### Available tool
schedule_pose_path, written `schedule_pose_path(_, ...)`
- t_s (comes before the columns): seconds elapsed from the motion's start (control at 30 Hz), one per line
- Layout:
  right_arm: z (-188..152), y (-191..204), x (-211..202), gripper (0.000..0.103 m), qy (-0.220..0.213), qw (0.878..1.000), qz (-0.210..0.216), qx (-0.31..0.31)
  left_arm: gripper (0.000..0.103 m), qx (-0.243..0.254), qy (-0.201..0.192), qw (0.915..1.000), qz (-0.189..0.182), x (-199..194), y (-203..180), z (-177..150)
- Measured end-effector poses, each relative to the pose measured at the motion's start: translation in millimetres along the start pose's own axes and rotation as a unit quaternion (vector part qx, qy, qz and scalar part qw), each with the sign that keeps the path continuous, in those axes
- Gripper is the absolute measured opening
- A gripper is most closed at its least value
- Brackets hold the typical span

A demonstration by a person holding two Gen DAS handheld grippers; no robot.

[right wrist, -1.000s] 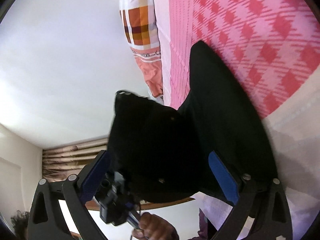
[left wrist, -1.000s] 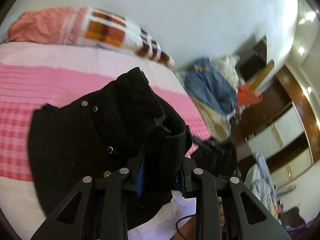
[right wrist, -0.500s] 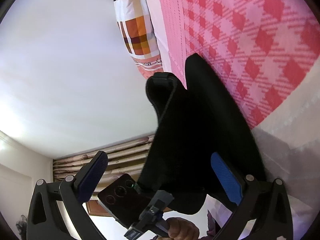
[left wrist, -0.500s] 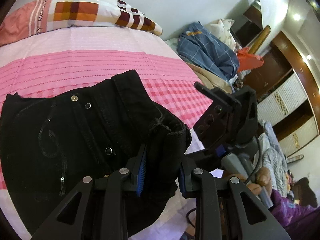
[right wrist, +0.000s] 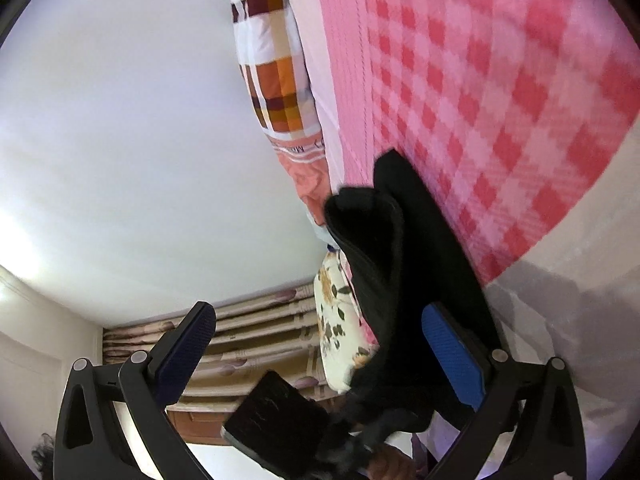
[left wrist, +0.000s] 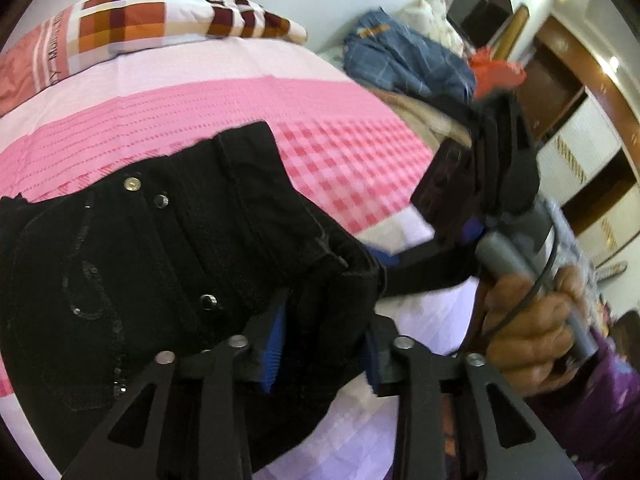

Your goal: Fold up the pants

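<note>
Two blue-padded fingers (left wrist: 274, 344) of the left gripper (left wrist: 322, 346) have just been opening, and a thick fold of the black pants (left wrist: 132, 264) sits between them; the pads seem to stand a little off the cloth. The right gripper (right wrist: 320, 354) has its fingers wide apart, with the raised edge of the pants between them but not pressed. The pants lie on the pink checked bed (left wrist: 352, 160). A checked pillow (left wrist: 160, 20) rests at the bed's far end.
</note>
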State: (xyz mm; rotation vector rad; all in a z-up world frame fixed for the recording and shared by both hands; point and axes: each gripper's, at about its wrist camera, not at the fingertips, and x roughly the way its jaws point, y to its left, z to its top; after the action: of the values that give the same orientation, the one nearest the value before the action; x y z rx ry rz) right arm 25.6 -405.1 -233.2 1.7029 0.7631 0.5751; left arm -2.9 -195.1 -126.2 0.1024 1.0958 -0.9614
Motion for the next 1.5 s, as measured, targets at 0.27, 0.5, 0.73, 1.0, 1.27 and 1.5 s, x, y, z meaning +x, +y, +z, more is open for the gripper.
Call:
schedule_pose_path(0.27,-2,22,-18,0.103,-0.02,0.999,-0.001,-0.029,0.071,0.029,-0.019,0.998,-0.052,-28,-14,-5)
schedule_pose_path(0.5,-56,45,-22,0.103,0.031,0.995,-0.025,-0.094,0.072,-0.15,-0.11,0.9823,-0.022,-106,88,-24)
schedule_pose_path(0.73,-79,16,-6,0.103,0.035,0.995,-0.068,-0.07,0.072,-0.236,-0.133,0.9625,0.012,-129,149,-66)
schedule_pose_path(1.0,-70,17,25,0.103,0.024,0.992,-0.102,-0.077,0.072,-0.246,-0.105,0.9637,0.003,-119,148,-77)
schedule_pose_path(1.27,-78,25,42,0.102,-0.047,0.971,-0.196,-0.131,0.072,-0.237,-0.091,0.9672,-0.006,-110,140,-76)
schedule_pose_path(1.5,-78,28,65,0.021,-0.04,0.944,-0.269,-0.186,0.073,-0.26,-0.094,0.9609,-0.012,-113,149,-78)
